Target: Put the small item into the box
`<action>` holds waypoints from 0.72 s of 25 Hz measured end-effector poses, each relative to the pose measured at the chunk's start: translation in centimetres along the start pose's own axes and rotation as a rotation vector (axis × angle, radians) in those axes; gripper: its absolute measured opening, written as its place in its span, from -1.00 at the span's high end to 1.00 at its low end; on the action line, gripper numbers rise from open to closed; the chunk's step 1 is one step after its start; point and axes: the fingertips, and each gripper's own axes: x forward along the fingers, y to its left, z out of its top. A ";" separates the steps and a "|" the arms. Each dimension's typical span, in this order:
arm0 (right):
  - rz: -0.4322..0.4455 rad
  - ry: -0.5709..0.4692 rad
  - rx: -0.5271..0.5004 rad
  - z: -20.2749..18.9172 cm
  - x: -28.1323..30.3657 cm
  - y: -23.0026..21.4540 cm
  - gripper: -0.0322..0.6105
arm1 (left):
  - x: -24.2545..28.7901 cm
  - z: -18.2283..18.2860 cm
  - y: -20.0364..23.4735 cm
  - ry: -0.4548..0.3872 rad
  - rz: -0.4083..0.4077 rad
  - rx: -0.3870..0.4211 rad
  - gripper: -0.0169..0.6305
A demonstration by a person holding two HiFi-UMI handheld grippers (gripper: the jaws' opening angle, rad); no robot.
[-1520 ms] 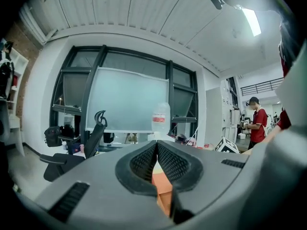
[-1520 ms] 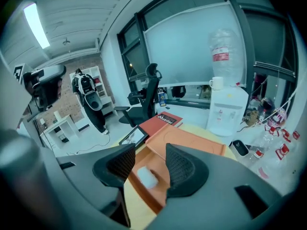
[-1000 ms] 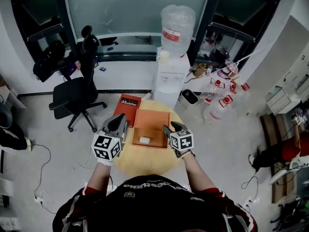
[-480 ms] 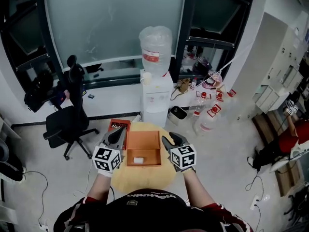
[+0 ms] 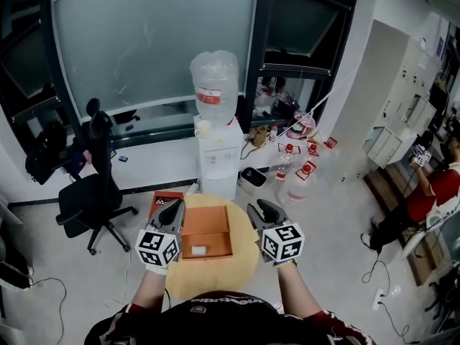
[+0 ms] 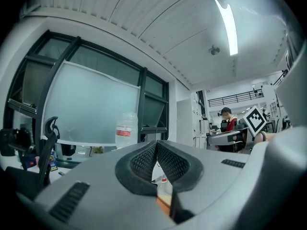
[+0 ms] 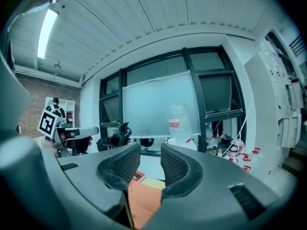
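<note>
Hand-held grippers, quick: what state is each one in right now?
Left hand-held gripper: closed, nothing between the jaws.
Right hand-held gripper: open and empty; its jaws have just been closing.

water dispenser (image 5: 213,131): floor, beyond far edge of round surface (image 5: 246,256) | red booklet (image 5: 162,200): surface's far-left edge | office chair (image 5: 86,200): floor, left | bottles (image 5: 296,177): floor, right of dispenser

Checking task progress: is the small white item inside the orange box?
Yes, the small white item lies on the floor of the open orange box.
</note>
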 end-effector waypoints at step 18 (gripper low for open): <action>-0.022 -0.129 -0.026 4.2 -1.9 1.0 0.62 | -0.6 1.3 0.4 -0.035 0.003 -0.003 0.89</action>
